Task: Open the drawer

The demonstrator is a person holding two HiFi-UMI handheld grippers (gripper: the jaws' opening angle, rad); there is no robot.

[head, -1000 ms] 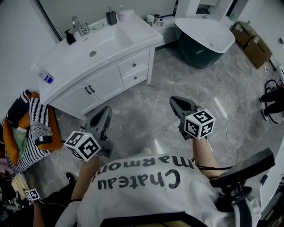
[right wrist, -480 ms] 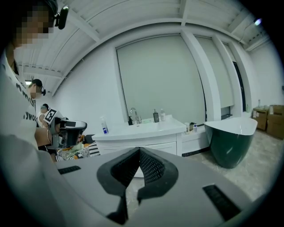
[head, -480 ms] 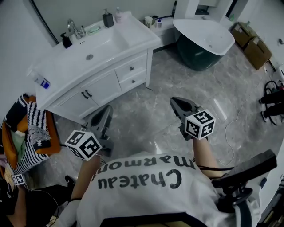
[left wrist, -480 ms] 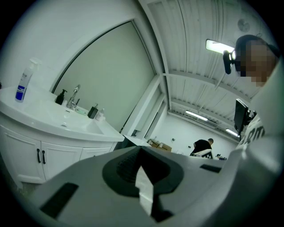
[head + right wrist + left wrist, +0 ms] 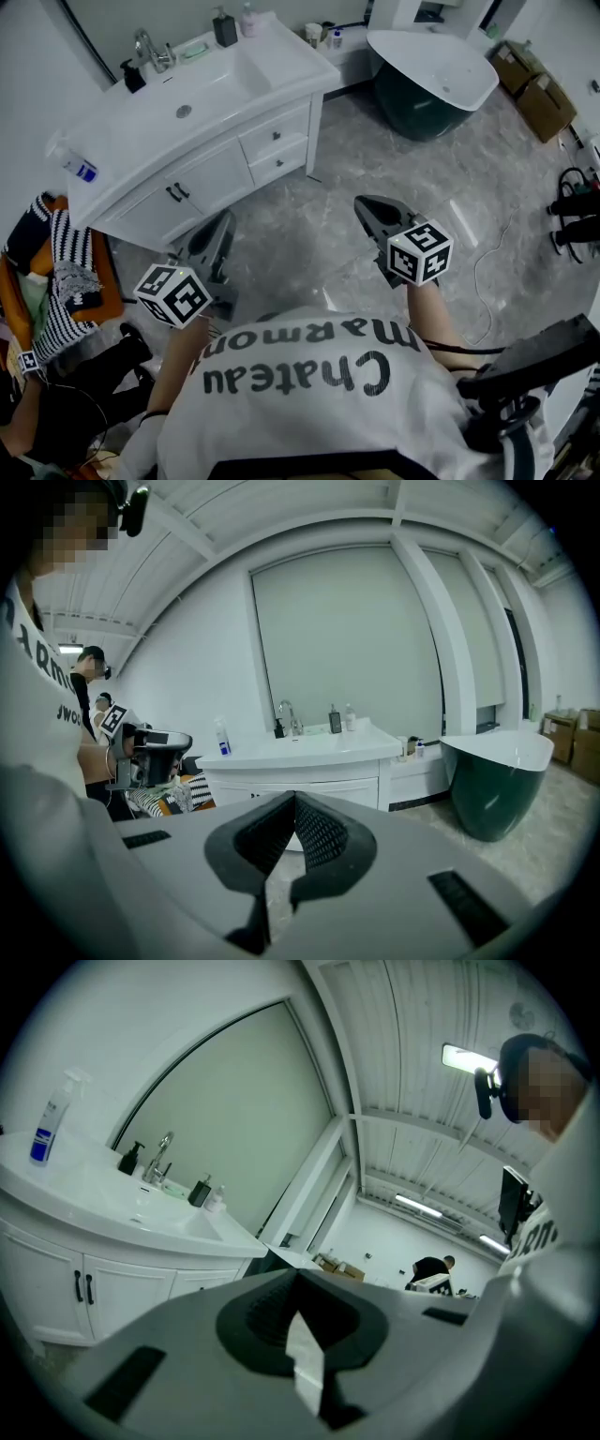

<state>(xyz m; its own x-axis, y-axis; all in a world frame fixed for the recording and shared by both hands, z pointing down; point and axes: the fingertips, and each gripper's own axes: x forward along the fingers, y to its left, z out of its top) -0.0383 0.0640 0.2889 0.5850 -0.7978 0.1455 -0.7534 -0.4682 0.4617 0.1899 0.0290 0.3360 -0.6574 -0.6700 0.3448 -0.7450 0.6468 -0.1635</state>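
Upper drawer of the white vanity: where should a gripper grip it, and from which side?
Grip the small dark knob at the middle of the flat white front of the upper drawer, coming straight in from the floor side. It seems the only part standing proud. The shut right gripper would need to open first.

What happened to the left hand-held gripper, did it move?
Yes. The left hand-held gripper has come a little nearer the vanity.

Smooth white-lacquered drawer (image 5: 287, 131), shiny metal tap (image 5: 150, 49) — the grey marbled floor (image 5: 305, 234) gleams, polished.
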